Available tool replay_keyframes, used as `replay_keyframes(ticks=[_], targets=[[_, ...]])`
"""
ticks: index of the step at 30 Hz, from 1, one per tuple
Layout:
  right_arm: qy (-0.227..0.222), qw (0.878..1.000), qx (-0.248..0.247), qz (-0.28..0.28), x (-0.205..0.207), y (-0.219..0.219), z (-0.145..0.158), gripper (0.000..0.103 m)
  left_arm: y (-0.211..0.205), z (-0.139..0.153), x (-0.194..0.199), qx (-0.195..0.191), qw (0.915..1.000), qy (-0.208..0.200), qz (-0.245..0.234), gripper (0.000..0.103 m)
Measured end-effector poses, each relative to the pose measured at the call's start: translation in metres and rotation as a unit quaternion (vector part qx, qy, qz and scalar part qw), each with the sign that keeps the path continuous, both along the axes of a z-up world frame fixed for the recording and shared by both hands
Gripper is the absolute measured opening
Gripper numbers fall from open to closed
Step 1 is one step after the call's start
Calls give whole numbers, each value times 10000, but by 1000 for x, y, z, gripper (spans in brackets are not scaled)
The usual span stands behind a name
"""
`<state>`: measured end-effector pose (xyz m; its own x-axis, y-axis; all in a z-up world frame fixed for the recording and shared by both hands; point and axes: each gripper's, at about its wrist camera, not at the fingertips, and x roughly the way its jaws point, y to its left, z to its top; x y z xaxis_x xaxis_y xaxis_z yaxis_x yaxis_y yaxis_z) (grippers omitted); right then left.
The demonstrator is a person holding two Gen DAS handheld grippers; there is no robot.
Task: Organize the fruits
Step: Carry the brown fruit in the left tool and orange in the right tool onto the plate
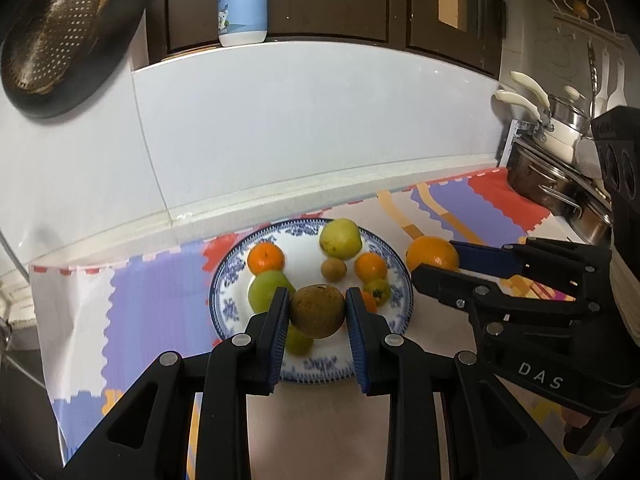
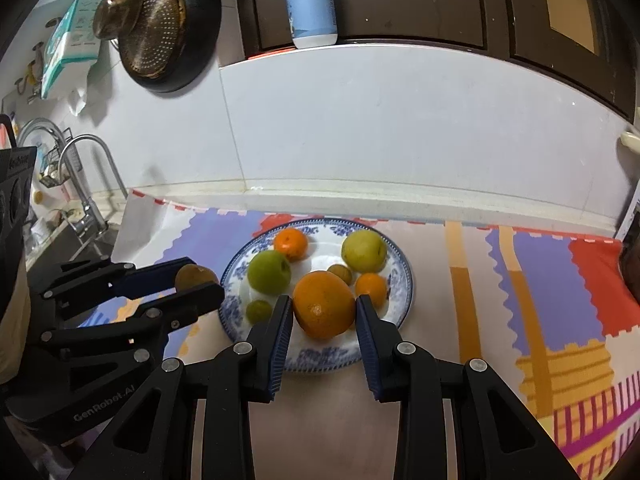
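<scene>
Both tools loaded: left tool (image 1: 317, 312) clamps a brown kiwi (image 1: 317, 311), right tool (image 2: 324, 312) a big orange (image 2: 324, 305), six fruits already on the blue-patterned plate (image 2: 402, 280).

From my left gripper (image 1: 317, 312), the brown fruit (image 1: 317, 311) it clamps hides part of the small green fruit (image 1: 298, 340) just behind

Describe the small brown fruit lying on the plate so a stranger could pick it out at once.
Find the blue-and-white plate on the patterned mat. Near its middle, just below the yellow-green apple and left of a small orange, lies the small brown fruit. It is the only brown one on the plate, and among the smallest there.
</scene>
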<state>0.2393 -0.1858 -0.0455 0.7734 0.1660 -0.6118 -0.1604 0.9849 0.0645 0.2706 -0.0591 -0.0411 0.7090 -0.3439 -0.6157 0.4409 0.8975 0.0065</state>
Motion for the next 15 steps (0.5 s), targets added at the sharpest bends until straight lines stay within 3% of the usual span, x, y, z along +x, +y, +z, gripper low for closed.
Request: replay_keyframes(ticks=[15], targets=[[290, 9995, 47, 75, 52, -5, -26, 33, -11, -25, 56, 55, 9997, 230, -27, 29]])
